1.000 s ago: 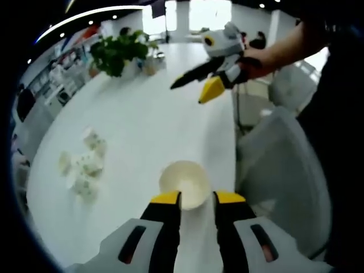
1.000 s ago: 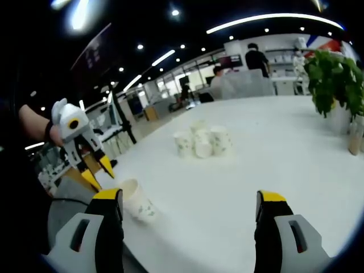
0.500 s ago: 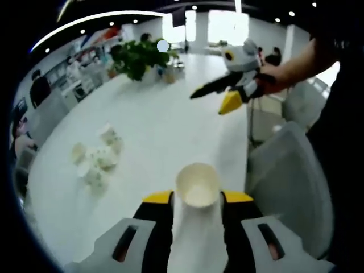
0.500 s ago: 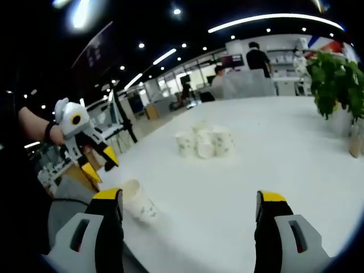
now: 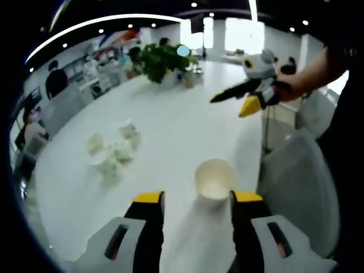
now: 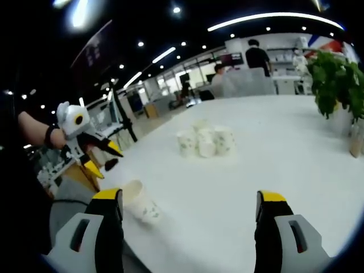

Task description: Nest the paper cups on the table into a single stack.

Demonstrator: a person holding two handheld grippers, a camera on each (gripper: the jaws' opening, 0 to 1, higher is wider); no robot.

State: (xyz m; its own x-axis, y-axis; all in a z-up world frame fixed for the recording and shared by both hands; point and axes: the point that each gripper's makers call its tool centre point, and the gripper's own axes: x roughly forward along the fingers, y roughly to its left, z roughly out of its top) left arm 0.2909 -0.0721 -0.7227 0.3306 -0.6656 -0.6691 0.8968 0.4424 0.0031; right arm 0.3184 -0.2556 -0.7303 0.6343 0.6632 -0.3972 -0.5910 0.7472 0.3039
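Right now the left gripper (image 5: 192, 199) — jaws apart — has the lone cup (image 5: 214, 179) upright just ahead near the table (image 5: 165, 131) edge; right gripper (image 6: 190, 205) is open too, farther off.

Two opposed low views over one white table (image 5: 170, 131), perhaps sharing its cups (image 6: 205, 142).

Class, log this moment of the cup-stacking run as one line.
left gripper: open, behind lone paper cup | right gripper: open, empty | cup cluster: unstacked on table
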